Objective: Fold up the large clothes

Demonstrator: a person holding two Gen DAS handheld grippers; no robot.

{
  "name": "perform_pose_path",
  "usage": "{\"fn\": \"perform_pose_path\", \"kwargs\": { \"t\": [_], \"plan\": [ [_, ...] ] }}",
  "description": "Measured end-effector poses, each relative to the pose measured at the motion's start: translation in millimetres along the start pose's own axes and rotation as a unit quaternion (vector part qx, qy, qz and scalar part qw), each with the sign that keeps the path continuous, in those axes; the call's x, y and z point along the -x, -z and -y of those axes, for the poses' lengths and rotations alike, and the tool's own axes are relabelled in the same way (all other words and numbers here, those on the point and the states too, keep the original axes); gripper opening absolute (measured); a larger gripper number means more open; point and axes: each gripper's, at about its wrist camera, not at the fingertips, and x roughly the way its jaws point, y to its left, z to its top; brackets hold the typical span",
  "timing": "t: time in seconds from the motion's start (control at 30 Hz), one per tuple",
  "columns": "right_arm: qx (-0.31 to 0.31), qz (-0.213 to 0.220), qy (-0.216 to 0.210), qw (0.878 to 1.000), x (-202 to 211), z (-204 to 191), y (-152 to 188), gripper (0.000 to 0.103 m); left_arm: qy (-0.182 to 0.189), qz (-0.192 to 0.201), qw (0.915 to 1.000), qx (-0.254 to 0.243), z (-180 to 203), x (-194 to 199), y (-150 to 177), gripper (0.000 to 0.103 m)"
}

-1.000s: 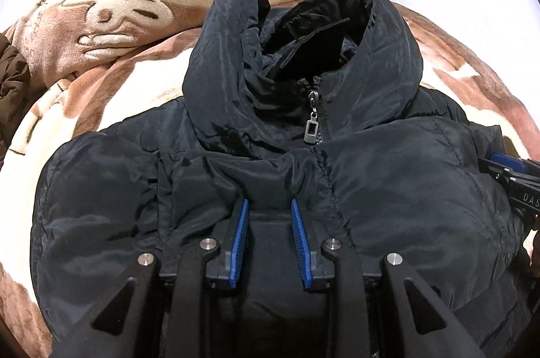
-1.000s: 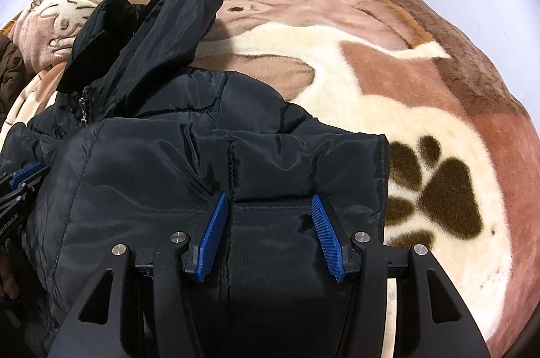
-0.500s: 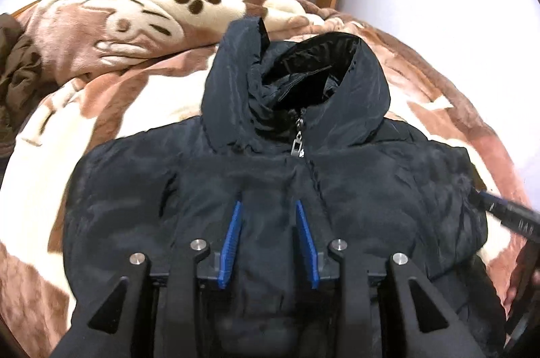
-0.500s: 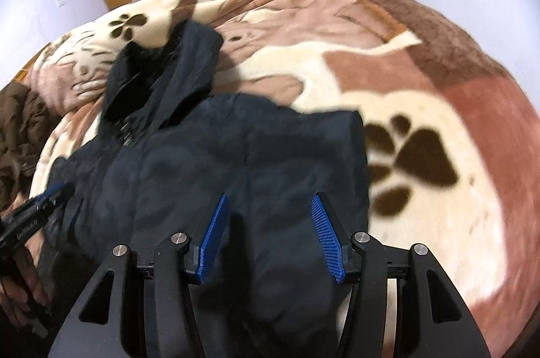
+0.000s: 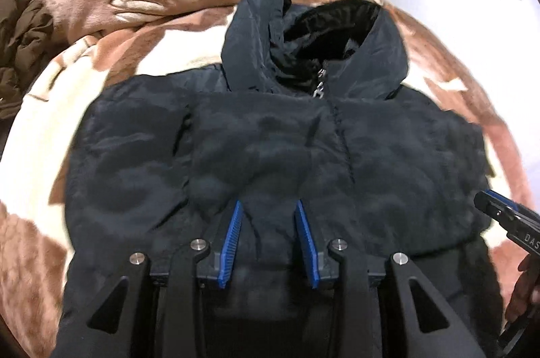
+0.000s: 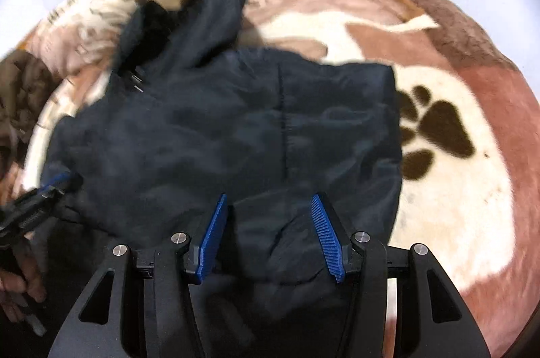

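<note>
On the bed (image 5: 60, 128), whose paw-print blanket (image 6: 438, 87) gives a broad, soft, level surface for a bulky garment, the dark padded jacket (image 5: 270, 138) lies front up and zipped, spread flat so that its outline can be squared before folding. The sleeves appear already brought in, since the body shows as a compact block with a straight side edge beside the paw print. A brown garment (image 5: 20, 30) lies crumpled at the far left, apart from the work. The hood (image 5: 320, 30) points away from the person, leaving the near edge within reach of both tools. The left gripper (image 5: 268, 206) and the right gripper (image 6: 268, 199) stand side by side over that near edge, both tilted downward, probably so the edge rises evenly and can be carried towards the hood as one fold. The left fingers (image 5: 233, 236) have just been opening somewhat, yet fabric still fills the gap and creases fan out from it, which reads as a grip on the jacket; the right fingers (image 6: 212, 233), set wider, likewise clamp a thick bunch of padding. The zip pull (image 5: 320, 84) hangs at the collar, marking the centre line.
</note>
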Motion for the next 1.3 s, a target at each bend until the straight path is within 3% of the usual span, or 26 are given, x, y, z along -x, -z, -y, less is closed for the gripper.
{"fn": "perform_pose_path", "kwargs": {
  "t": [0.23,0.43,0.73,0.9,1.07,1.3],
  "plan": [
    [-0.009,0.088,-0.029,0.996,96,-33,35,0.053,0.031,0.037,0.9987,0.018,-13,92,39,0.035],
    [0.000,0.158,-0.069,0.985,144,-66,51,0.053,0.042,0.064,0.9967,0.027,-19,149,64,0.037],
    [0.034,0.182,-0.081,0.979,186,-105,40,0.053,0.039,0.111,0.9930,0.003,-19,200,55,0.044],
    [0.043,0.167,-0.075,0.982,184,-107,37,0.053,0.052,0.108,0.9928,0.002,-19,203,54,0.045],
    [0.038,0.149,-0.062,0.986,160,-97,21,0.053,0.037,0.095,0.9948,0.003,-20,188,43,0.045],
    [0.005,0.125,-0.051,0.991,105,-73,-41,0.053,0.035,0.097,0.9945,-0.019,-22,150,-10,0.045]
  ]
}}
